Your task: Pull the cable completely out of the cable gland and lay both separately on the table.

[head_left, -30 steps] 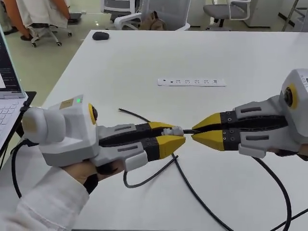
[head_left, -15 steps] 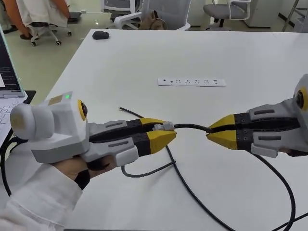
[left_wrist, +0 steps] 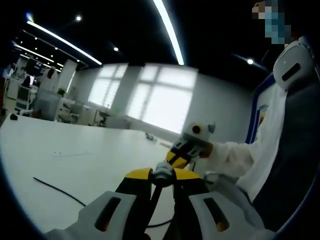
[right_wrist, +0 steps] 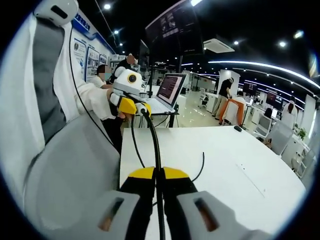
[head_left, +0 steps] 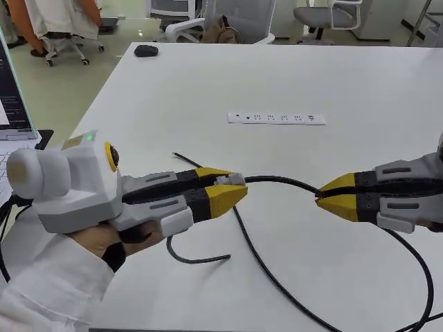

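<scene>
My left gripper (head_left: 239, 191) is shut on a small grey cable gland (head_left: 232, 181) at the middle of the white table (head_left: 291, 76). A black cable (head_left: 280, 181) arcs out of the gland to my right gripper (head_left: 320, 198), which is shut on it about a hand's width to the right. The cable's loose tail (head_left: 197, 261) curls on the table under the left gripper. In the left gripper view the gland (left_wrist: 163, 172) sits between the jaws of my left gripper (left_wrist: 163, 176). In the right gripper view the cable (right_wrist: 155, 145) runs from my right gripper (right_wrist: 159, 173) toward the left gripper (right_wrist: 131, 104).
A white power strip (head_left: 275, 118) lies beyond the grippers, and a dark mouse (head_left: 145, 50) sits at the far left corner. Another long black cable (head_left: 277, 277) crosses the table toward the front edge. A laptop (head_left: 8, 104) stands off the left side.
The right gripper has moved right, away from the left one, drawing more cable out of the gland. The left gripper shifted slightly left, and the loose tail below it has shortened.
</scene>
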Available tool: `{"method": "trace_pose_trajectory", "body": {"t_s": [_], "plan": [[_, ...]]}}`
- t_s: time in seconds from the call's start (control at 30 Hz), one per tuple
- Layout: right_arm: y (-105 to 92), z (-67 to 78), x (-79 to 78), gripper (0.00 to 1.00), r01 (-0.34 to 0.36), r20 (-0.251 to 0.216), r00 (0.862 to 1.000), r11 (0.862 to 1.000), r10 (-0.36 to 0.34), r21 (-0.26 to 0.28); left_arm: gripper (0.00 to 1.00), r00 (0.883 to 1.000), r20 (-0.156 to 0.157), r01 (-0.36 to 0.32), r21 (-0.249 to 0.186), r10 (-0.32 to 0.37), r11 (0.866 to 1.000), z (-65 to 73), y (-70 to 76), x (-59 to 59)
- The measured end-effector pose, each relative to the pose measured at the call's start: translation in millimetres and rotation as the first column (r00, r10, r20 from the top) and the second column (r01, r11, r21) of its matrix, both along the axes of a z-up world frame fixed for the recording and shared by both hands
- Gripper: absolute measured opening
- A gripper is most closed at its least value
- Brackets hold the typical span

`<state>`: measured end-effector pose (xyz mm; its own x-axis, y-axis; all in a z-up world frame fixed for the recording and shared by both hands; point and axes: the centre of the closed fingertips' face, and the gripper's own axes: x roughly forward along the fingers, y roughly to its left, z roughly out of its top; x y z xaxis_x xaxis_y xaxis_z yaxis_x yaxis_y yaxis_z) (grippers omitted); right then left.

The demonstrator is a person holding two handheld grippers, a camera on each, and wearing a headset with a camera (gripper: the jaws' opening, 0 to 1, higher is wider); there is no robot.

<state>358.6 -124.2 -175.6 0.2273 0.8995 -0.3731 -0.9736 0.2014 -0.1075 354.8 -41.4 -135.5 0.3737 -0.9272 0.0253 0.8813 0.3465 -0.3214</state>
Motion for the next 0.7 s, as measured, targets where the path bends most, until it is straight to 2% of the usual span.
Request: {"method": "trace_pose_trajectory", "body": {"t_s": [0.3,0.47,0.53,0.6,0.7], "plan": [[0.1,-3.7,1.4,0.03,0.005,-0.019,1.000,0.999,-0.006,-0.039,0.17,1.000,0.011,0.007,0.031,-0.007,1.000,3.6,-4.1,-0.2],[5.8,11.8,1.7,0.07,-0.006,0.003,1.000,1.000,0.006,-0.019,0.17,0.999,0.013,0.037,0.033,-0.037,0.999,6.2,-13.0,-2.2],[11.0,20.7,1.2,0.11,-0.011,0.019,1.000,1.000,0.011,-0.012,0.17,0.999,0.013,0.044,0.039,-0.045,0.998,5.3,-17.1,-2.4],[18.9,32.7,-1.9,0.13,-0.041,0.054,0.998,0.999,0.041,0.009,0.17,0.999,0.013,0.050,0.042,-0.050,0.998,4.5,-20.2,-2.4],[31.3,49.6,-8.8,0.13,-0.090,0.083,0.993,0.995,0.086,0.052,0.17,0.998,0.009,0.054,0.040,-0.054,0.998,4.5,-22.8,-2.1]]}}
